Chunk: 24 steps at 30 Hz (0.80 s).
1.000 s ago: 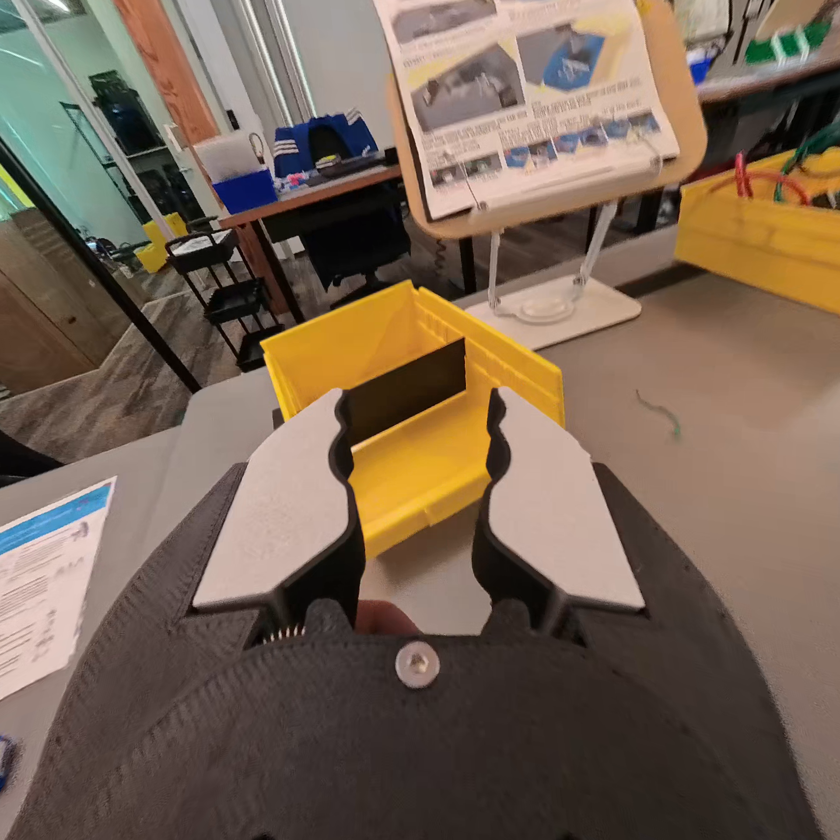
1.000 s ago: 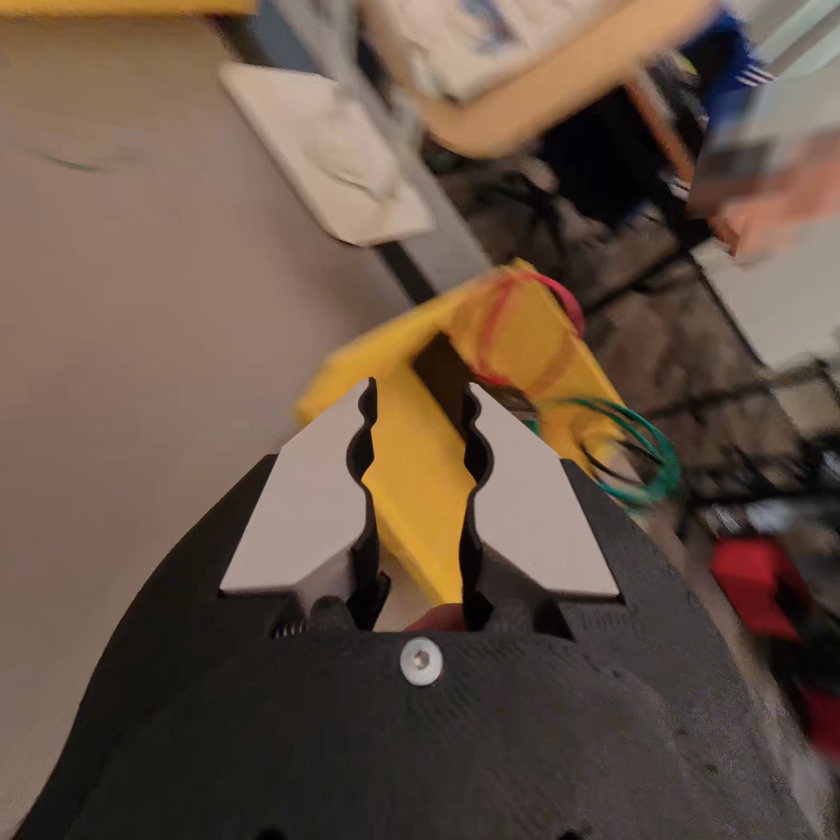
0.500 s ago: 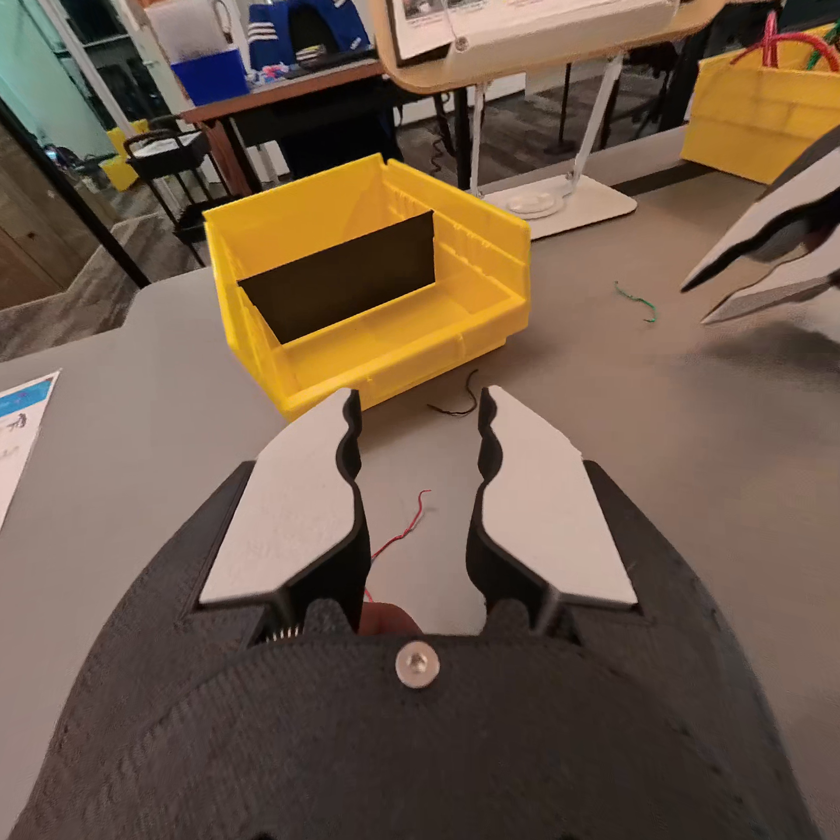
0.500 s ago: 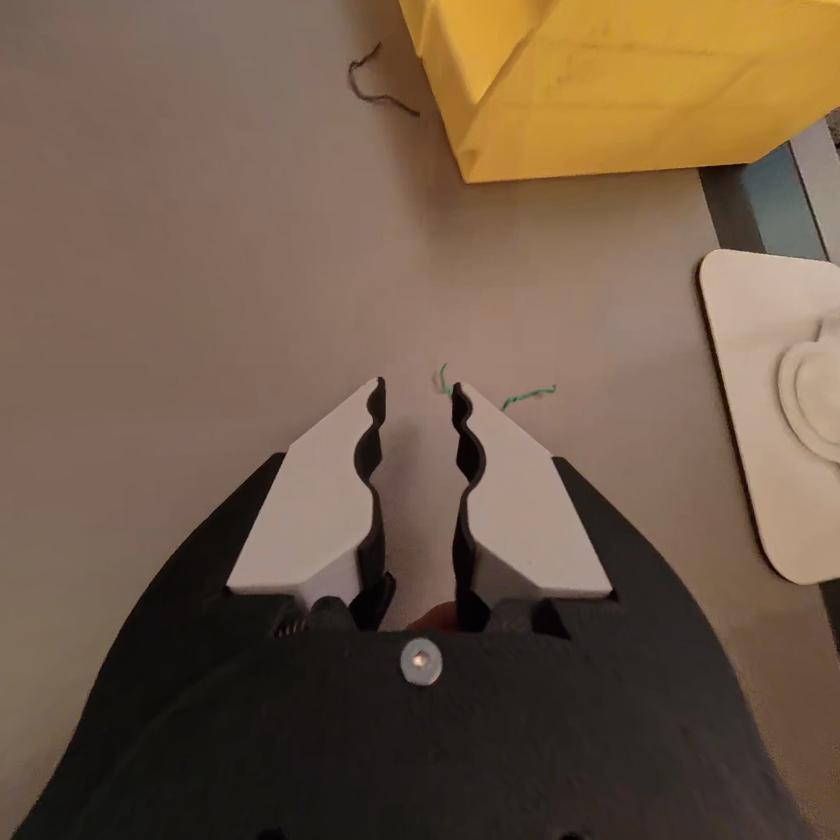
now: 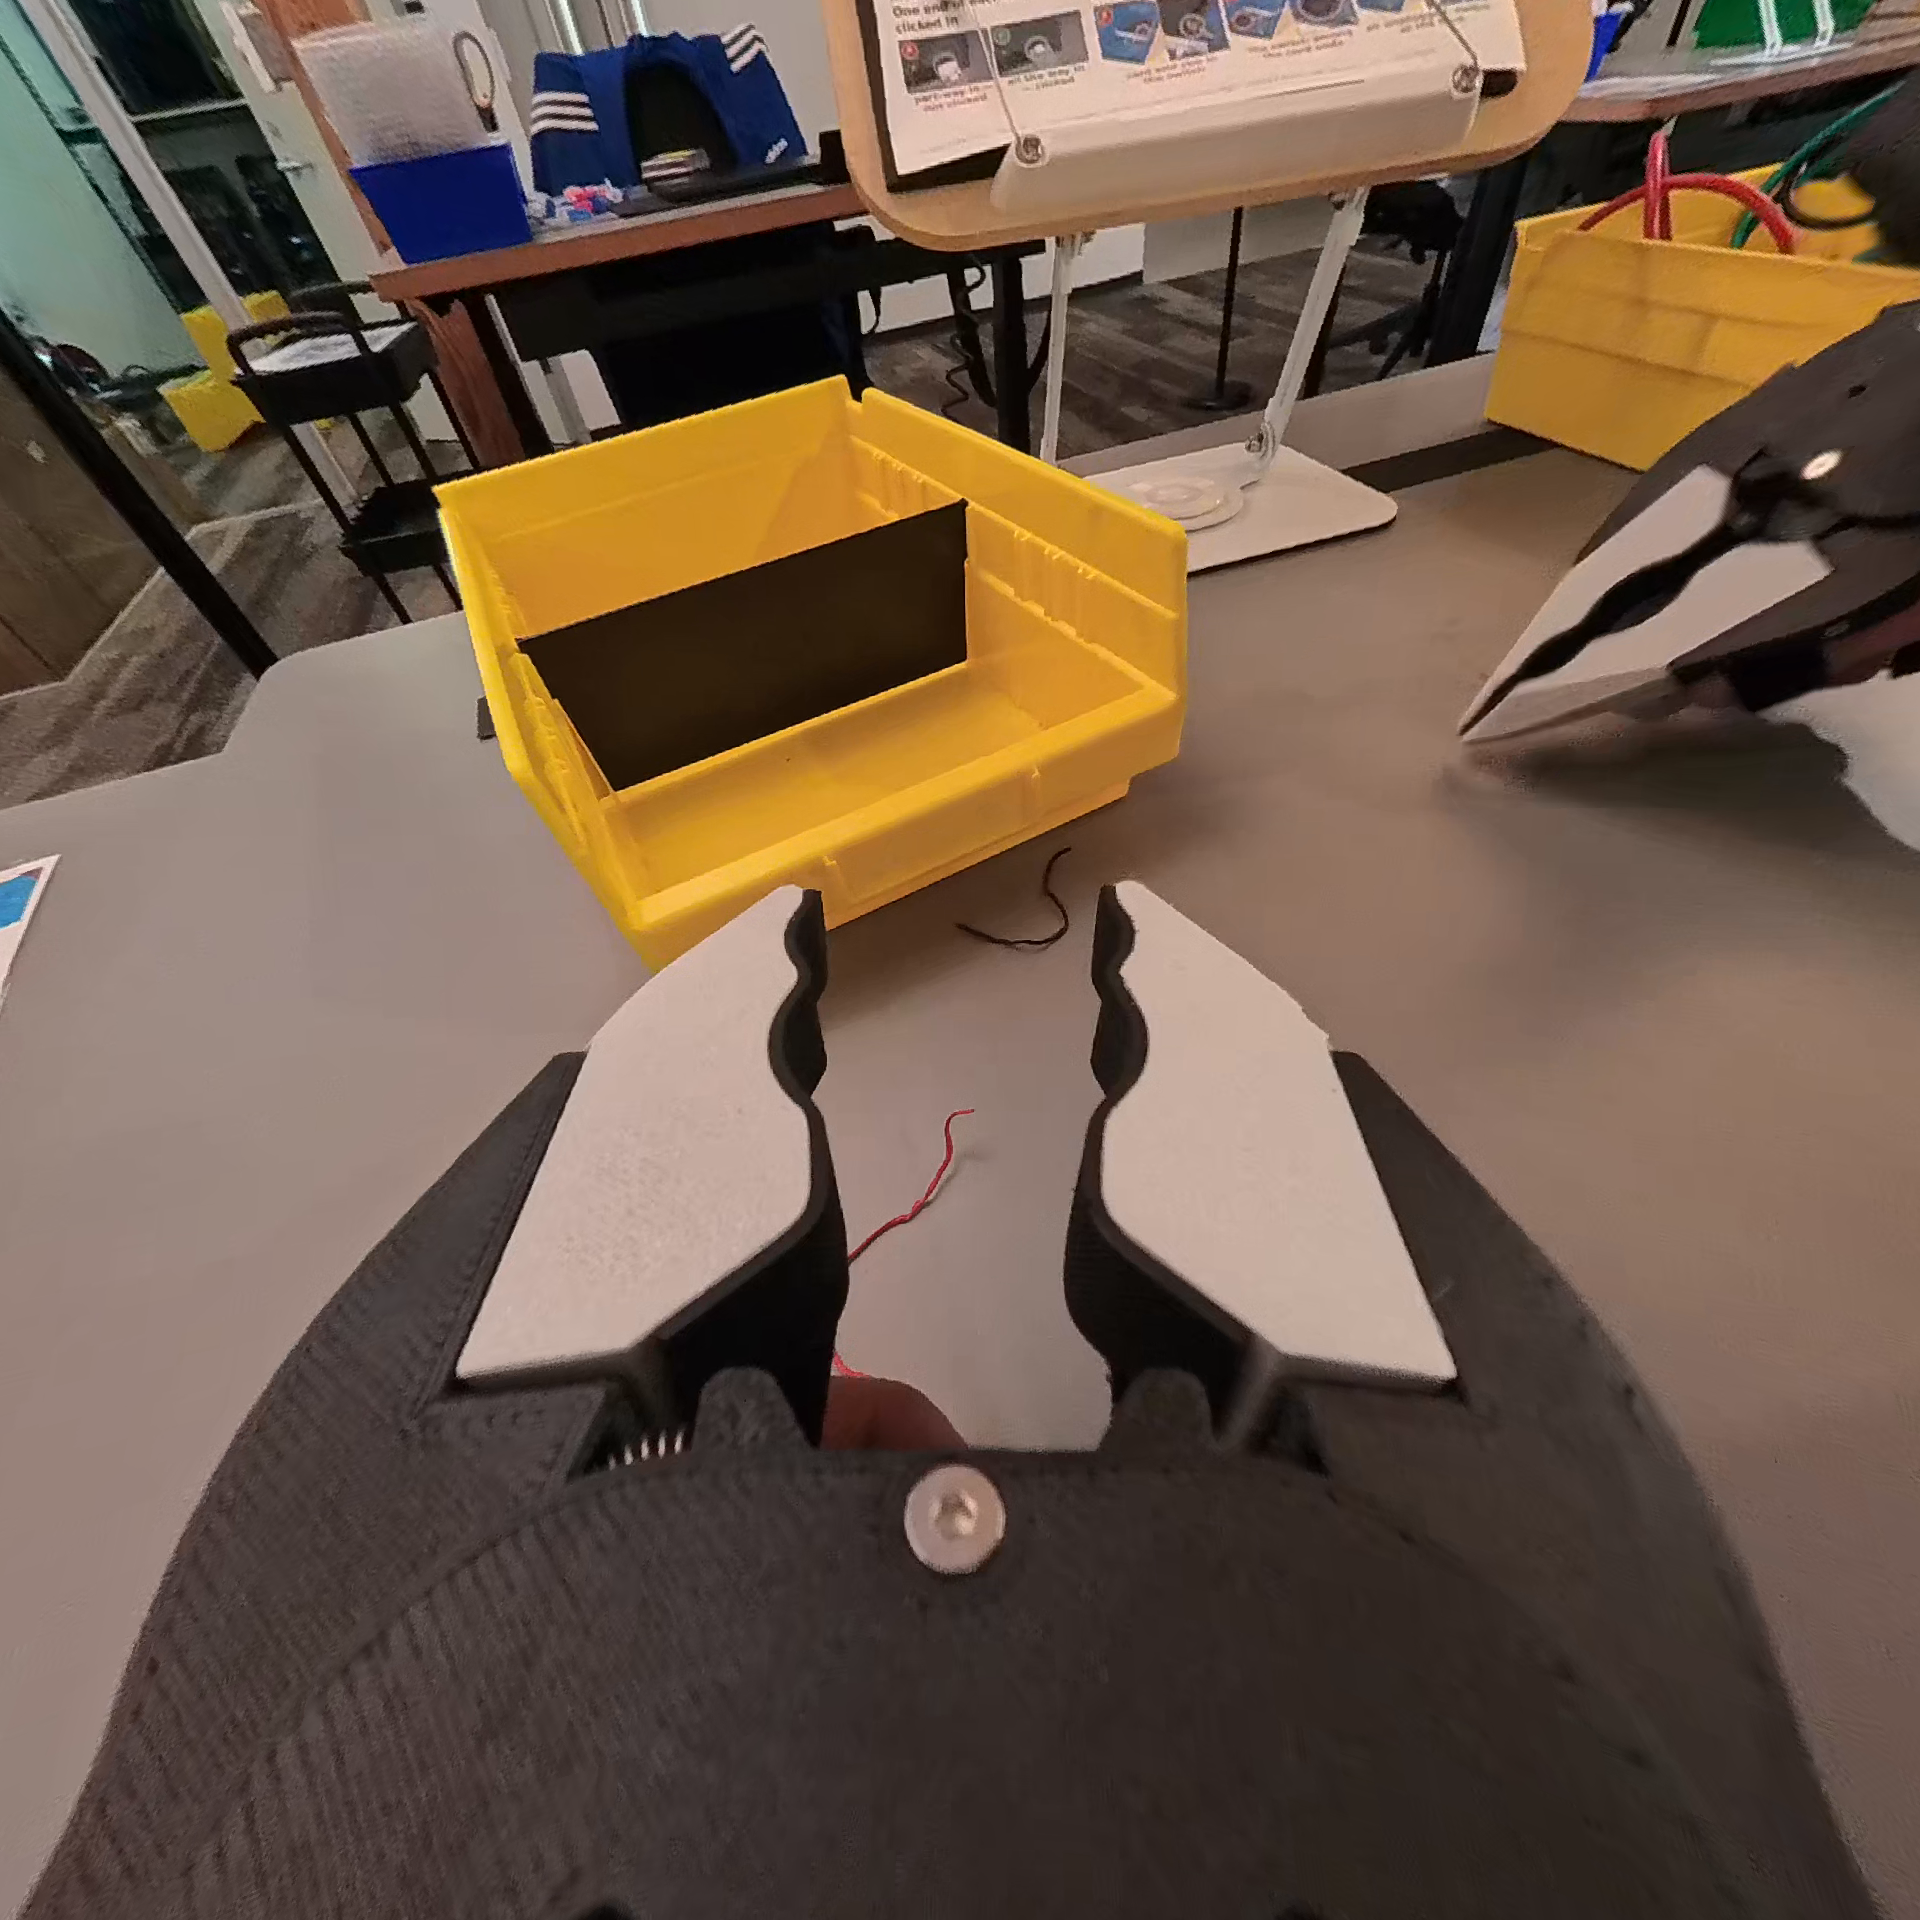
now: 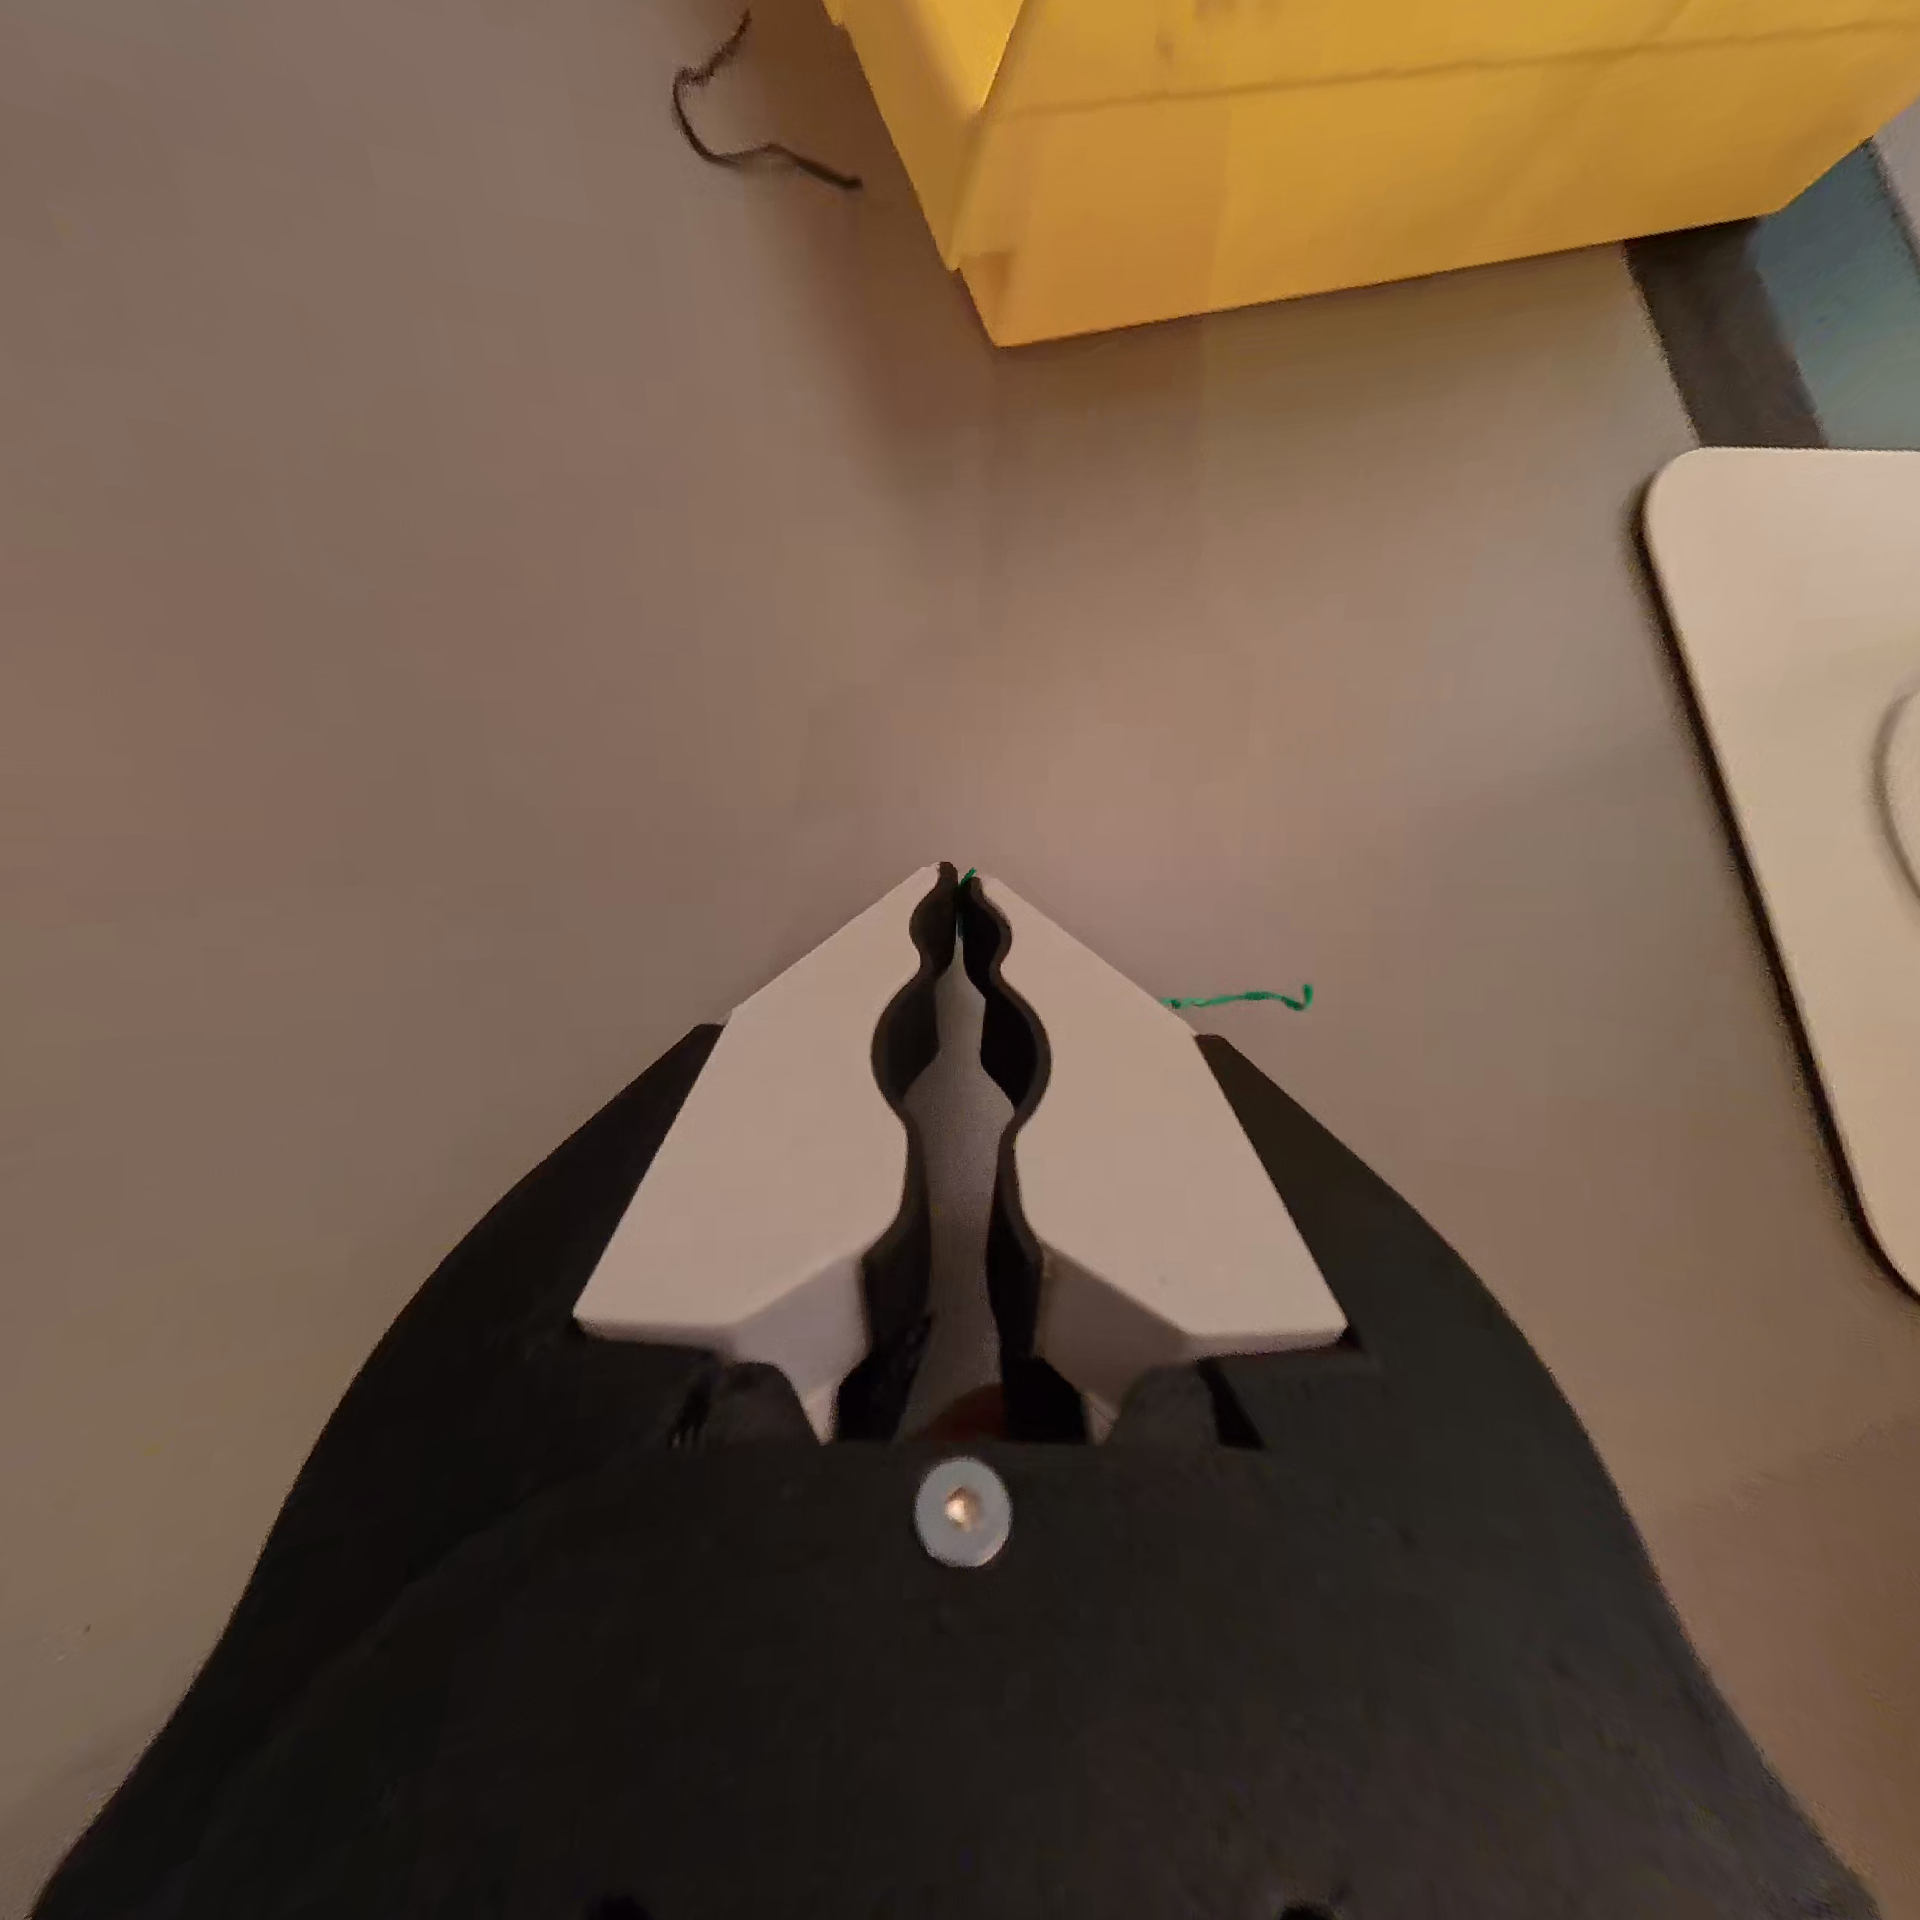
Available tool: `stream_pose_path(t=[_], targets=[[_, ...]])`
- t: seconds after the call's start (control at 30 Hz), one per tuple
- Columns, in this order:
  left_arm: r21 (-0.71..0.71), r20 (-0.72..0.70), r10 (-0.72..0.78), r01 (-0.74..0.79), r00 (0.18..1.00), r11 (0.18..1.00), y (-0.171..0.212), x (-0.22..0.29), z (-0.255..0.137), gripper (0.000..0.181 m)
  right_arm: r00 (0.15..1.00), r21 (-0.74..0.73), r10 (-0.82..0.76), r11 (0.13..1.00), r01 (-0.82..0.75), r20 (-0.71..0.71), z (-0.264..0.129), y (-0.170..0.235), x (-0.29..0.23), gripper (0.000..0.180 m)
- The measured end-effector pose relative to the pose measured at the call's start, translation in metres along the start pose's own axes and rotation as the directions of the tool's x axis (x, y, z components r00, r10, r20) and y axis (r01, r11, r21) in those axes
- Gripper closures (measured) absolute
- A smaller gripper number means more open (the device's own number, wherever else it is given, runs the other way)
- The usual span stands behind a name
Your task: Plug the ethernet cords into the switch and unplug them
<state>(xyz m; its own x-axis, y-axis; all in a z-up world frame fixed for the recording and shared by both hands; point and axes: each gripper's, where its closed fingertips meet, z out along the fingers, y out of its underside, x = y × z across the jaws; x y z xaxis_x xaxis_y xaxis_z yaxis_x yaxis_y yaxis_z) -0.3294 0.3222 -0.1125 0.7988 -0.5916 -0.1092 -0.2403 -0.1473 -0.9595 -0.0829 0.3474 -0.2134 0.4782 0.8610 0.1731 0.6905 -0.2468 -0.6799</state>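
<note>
My left gripper (image 5: 951,909) is open and empty, low over the grey table, with a thin red wire scrap (image 5: 925,1195) lying between its fingers. My right gripper (image 6: 956,883) is shut, tips down at the table, with a thin green wire scrap (image 6: 1236,1001) pinched at its tips and trailing out to the right. The right gripper also shows in the left wrist view (image 5: 1475,727), closed, at the right. Red and green cords (image 5: 1683,197) stick out of a far yellow bin (image 5: 1662,312). No switch is in view.
A yellow bin (image 5: 1039,810) with a black divider (image 5: 748,644) stands just ahead of my left gripper; its side shows in the right wrist view (image 6: 1299,187). A black wire scrap (image 5: 1023,920) lies before it. A document stand's white base (image 5: 1278,509) sits behind. A paper (image 5: 16,914) lies far left. The grippers' ends are close to 25 cm from one another.
My right gripper has closed its fingers over the green wire scrap on the table. My left gripper has stayed open and barely shifted.
</note>
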Motion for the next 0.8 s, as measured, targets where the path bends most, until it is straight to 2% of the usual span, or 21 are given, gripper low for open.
stream_pose_path(t=[0.13, 0.23, 0.4, 0.5, 0.57, 0.63, 0.67, 0.77, 0.8], targets=[[0.012, 0.008, -0.004, 0.004, 1.000, 1.000, -0.001, -0.002, -0.002, 0.132, 0.997, 0.132, 0.071, 0.989, -0.071, 0.005, -0.043, -0.015, -0.001, 0.180], [0.019, 0.010, -0.032, 0.032, 0.999, 0.999, 0.000, -0.006, -0.003, 0.132, 0.990, 0.189, 0.064, 0.981, -0.040, -0.123, -0.097, -0.019, 0.019, 0.180], [0.011, 0.003, -0.047, 0.047, 0.999, 0.999, 0.002, -0.006, 0.001, 0.132, 0.905, 0.203, 0.143, 0.977, -0.064, -0.401, -0.199, 0.017, 0.089, 0.180], [0.010, -0.003, -0.044, 0.044, 0.999, 0.999, 0.001, -0.002, 0.004, 0.132, 0.834, 0.215, 0.216, 0.969, -0.120, -0.508, -0.251, 0.049, 0.124, 0.180], [0.009, -0.011, -0.043, 0.043, 0.999, 0.999, 0.000, 0.000, 0.006, 0.132, 0.797, 0.211, 0.285, 0.957, -0.200, -0.532, -0.267, 0.079, 0.144, 0.176], [0.003, -0.015, -0.038, 0.038, 0.999, 0.999, -0.002, 0.002, 0.008, 0.132, 0.794, 0.175, 0.335, 0.942, -0.286, -0.508, -0.267, 0.106, 0.151, 0.156], [0.003, -0.016, -0.035, 0.035, 0.999, 0.999, -0.003, 0.003, 0.008, 0.132, 0.793, 0.172, 0.347, 0.938, -0.302, -0.501, -0.267, 0.113, 0.153, 0.153], [0.014, -0.001, -0.035, 0.035, 0.999, 0.999, -0.007, 0.000, 0.006, 0.132, 0.766, 0.205, 0.331, 0.943, -0.261, -0.552, -0.283, 0.106, 0.157, 0.156], [0.015, 0.003, -0.039, 0.039, 0.999, 0.999, -0.008, -0.001, 0.006, 0.132, 0.767, 0.205, 0.310, 0.950, -0.234, -0.562, -0.287, 0.099, 0.156, 0.164]])
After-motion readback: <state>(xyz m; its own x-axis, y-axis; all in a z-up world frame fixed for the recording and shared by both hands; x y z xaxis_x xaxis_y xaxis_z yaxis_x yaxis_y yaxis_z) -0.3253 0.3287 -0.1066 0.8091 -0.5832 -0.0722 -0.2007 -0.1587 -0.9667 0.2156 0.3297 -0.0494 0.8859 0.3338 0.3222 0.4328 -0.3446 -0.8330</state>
